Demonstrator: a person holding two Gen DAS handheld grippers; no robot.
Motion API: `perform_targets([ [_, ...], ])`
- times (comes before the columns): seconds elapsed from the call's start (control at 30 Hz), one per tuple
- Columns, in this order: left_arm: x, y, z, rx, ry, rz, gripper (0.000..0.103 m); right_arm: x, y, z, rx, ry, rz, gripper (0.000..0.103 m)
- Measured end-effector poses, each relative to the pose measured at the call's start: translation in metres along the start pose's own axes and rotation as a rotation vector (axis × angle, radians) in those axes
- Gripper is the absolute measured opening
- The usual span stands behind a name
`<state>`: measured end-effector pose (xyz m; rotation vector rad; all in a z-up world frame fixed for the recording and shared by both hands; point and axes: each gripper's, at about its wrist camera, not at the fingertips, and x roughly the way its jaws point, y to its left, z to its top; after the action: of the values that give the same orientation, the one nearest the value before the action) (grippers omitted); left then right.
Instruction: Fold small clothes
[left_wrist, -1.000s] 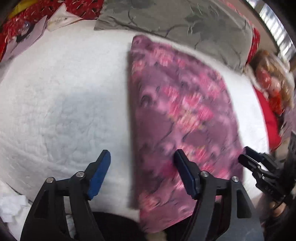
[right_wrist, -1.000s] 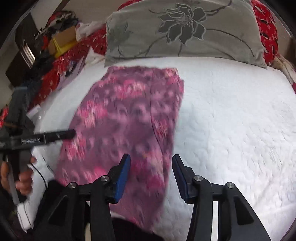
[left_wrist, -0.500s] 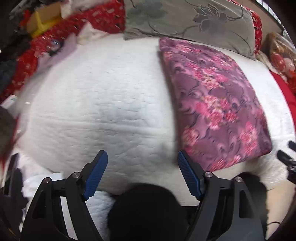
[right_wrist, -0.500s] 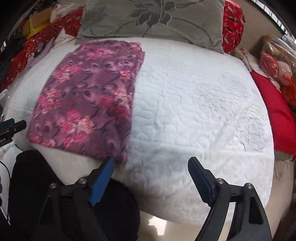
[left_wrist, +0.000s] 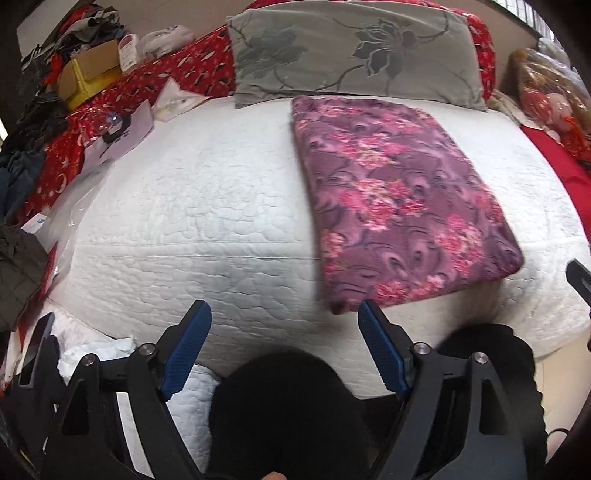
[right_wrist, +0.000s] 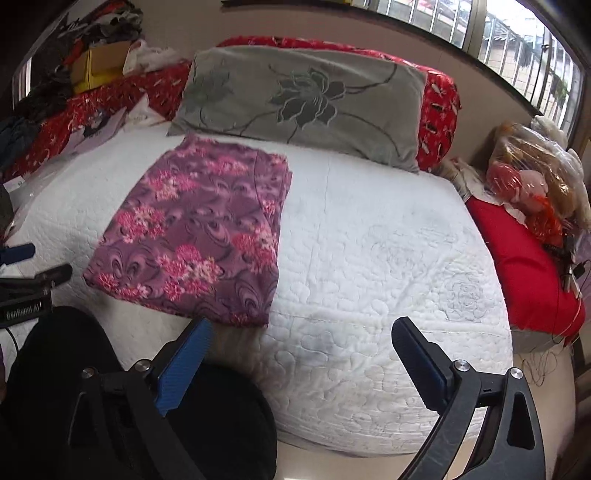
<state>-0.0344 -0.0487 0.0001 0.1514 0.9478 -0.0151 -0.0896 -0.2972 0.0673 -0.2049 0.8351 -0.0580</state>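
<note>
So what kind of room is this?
Most likely a bedroom: a bed with a white quilted bedspread, a grey flower-print pillow at its head, and a folded purple floral garment lying on top.

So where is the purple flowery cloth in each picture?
Left wrist view: the purple flowery cloth lies right of the middle on the white quilt, just beyond the left claw.
Right wrist view: the cloth lies left of the middle, beyond the right claw.
Shared landmark: the grey flower pillow sits right behind the cloth in both.
</note>
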Motion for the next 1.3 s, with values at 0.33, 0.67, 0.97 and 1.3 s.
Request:
perform_targets([
  [0.33,-0.017,-0.019,-0.002,0.013,-0.022,-0.061,0.082,-0.014,-0.010,-0.002,0.066,-0.035,-0.004,0.099],
  [0.67,-0.029,-0.034,-0.002,0.046,-0.045,-0.106,0.082,-0.019,-0.019,-0.005,0.098,-0.044,0.000,0.099],
  [0.97,-0.033,-0.043,-0.006,0.053,-0.042,-0.120,0.082,-0.020,-0.027,-0.007,0.124,-0.042,0.001,0.099],
  [1.3,-0.038,-0.049,-0.008,0.065,-0.052,-0.120,0.082,-0.021,-0.026,-0.012,0.110,-0.048,-0.005,0.099],
])
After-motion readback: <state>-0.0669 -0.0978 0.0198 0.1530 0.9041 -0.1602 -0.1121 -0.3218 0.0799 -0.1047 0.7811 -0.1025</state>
